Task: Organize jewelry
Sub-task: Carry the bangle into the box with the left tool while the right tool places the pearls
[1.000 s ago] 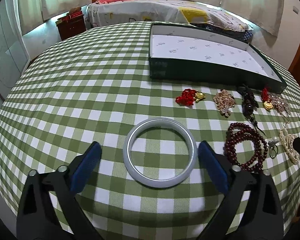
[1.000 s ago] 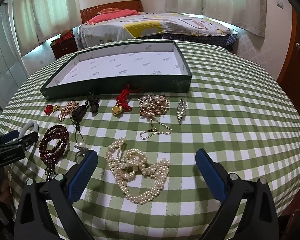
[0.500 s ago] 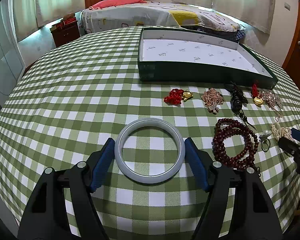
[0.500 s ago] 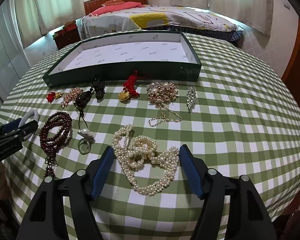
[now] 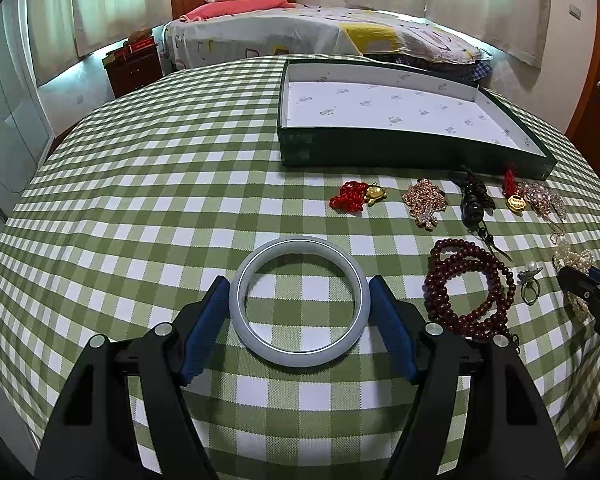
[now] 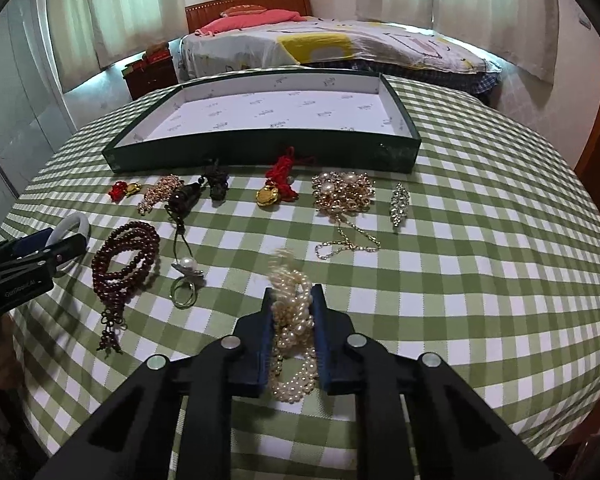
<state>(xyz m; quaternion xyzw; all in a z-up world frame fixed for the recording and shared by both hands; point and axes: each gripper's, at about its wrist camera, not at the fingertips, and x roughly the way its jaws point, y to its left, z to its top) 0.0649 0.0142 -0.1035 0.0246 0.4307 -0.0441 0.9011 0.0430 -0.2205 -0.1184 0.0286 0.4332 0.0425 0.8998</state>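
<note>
Pearl necklace (image 6: 293,332) bunched, pinched in right gripper (image 6: 292,300), jaws just closing; seen only from right wrist. Left gripper (image 5: 299,304) clamps pale bangle (image 5: 299,303); left wrist.

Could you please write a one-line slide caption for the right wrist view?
Right gripper fingers have just closed on the pearl necklace, with other jewelry laid before the empty green tray.

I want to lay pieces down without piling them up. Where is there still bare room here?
The green box holds nothing; its whole white floor is free. The tablecloth left of the bangle is bare, as is the cloth right of the crystal brooch. It is crowded along the box's front wall and around the red bead strand.
</note>
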